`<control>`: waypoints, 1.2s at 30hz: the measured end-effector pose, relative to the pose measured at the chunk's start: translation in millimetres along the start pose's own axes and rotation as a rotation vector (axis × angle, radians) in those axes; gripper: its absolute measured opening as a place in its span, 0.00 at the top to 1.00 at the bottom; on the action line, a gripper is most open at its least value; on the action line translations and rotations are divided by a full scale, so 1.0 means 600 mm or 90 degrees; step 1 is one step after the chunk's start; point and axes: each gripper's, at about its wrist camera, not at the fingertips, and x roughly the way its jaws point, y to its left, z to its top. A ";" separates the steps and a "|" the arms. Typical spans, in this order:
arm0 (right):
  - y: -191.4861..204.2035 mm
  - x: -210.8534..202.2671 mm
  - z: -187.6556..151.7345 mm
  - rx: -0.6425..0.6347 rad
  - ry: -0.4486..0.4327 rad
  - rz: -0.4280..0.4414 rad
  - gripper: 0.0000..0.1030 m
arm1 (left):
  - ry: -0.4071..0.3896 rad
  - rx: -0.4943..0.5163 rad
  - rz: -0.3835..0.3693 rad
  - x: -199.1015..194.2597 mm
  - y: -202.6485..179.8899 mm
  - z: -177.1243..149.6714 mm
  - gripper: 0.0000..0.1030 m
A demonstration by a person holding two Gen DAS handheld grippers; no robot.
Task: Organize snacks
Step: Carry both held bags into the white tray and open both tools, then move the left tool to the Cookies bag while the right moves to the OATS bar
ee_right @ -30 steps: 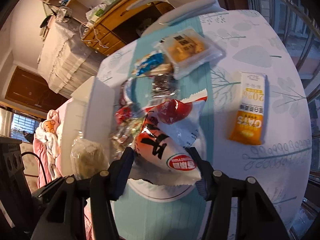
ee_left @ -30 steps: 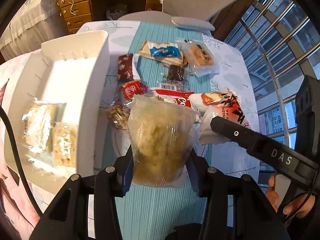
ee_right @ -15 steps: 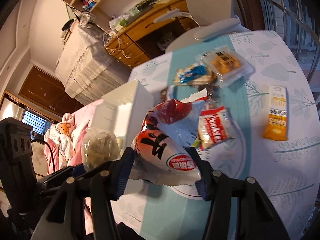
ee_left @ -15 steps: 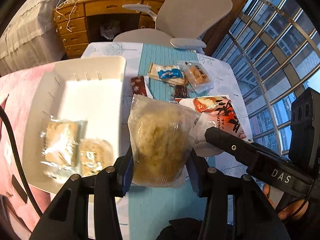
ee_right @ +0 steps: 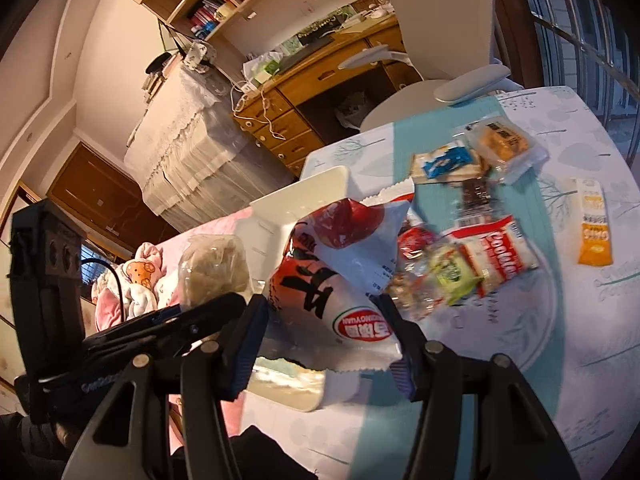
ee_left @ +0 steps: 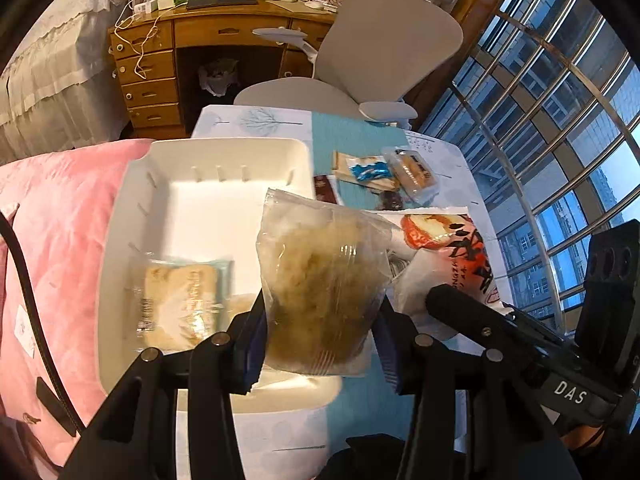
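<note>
Round table point(ee_left: 448, 160) with leaf-print cloth and teal runner point(ee_left: 352, 136), backed by a grey chair point(ee_left: 384, 48), a wooden desk point(ee_left: 208, 36) and tall windows point(ee_left: 560, 128). On the table's left side, against pink bedding point(ee_left: 60, 216): white bin point(ee_left: 224, 160), with a wrapped pastry point(ee_left: 180, 300) lying in its near-left part.

Left gripper point(ee_left: 320, 344): clamped on a clear bag of pale, crumbly snack point(ee_left: 324, 292), pads pressing both sides of the bag's lower half, bag upright and hanging over the bin's near-right corner. Seen from the right wrist too, just left of the bin's wall point(ee_right: 212, 268).

Right gripper point(ee_right: 328, 344): closed on a white-and-red snack bag point(ee_right: 332, 280) with bold black characters, held tilted, its crimped bottom edge between the pads, over the bin's right rim point(ee_right: 304, 192). In the left wrist view, just right of the clear bag point(ee_left: 452, 256).

Right of the bin, on the runner and a white plate point(ee_right: 536, 344): red-and-white cookie pack point(ee_right: 500, 252), green-labelled packet point(ee_right: 452, 276), small red-wrapped piece point(ee_right: 412, 240), all close together on the plate. Beyond them, farther from the bin: dark brown bar point(ee_right: 474, 192), blue-and-cream packet point(ee_right: 444, 162), clear pack with an orange-brown cake point(ee_right: 504, 144). Well apart from the bin, near the table's right edge: orange-and-white sachet point(ee_right: 594, 224) lying flat.

Blur on the plate's contents; smaller print unreadable.
</note>
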 end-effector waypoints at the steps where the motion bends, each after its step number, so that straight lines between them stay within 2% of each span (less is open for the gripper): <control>1: 0.008 0.005 -0.004 0.002 -0.003 0.002 0.46 | -0.001 0.000 0.001 -0.003 0.011 -0.001 0.56; 10: 0.076 0.045 -0.039 -0.008 -0.012 0.028 0.46 | -0.003 -0.012 0.019 -0.032 0.109 -0.015 0.56; 16: 0.103 0.061 -0.046 -0.025 -0.009 0.037 0.46 | -0.010 -0.021 0.030 -0.045 0.137 -0.023 0.56; 19: 0.105 0.067 -0.049 -0.021 -0.005 0.032 0.44 | -0.016 -0.014 0.025 -0.050 0.137 -0.025 0.50; 21: 0.098 0.070 -0.052 -0.008 0.000 0.029 0.44 | -0.021 -0.006 0.023 -0.054 0.135 -0.027 0.40; 24: 0.090 0.067 -0.057 0.007 -0.002 0.022 0.44 | -0.021 0.003 0.021 -0.054 0.126 -0.029 0.35; 36: 0.054 0.043 -0.079 0.043 0.007 -0.020 0.44 | 0.015 0.046 -0.003 -0.024 0.073 -0.036 0.33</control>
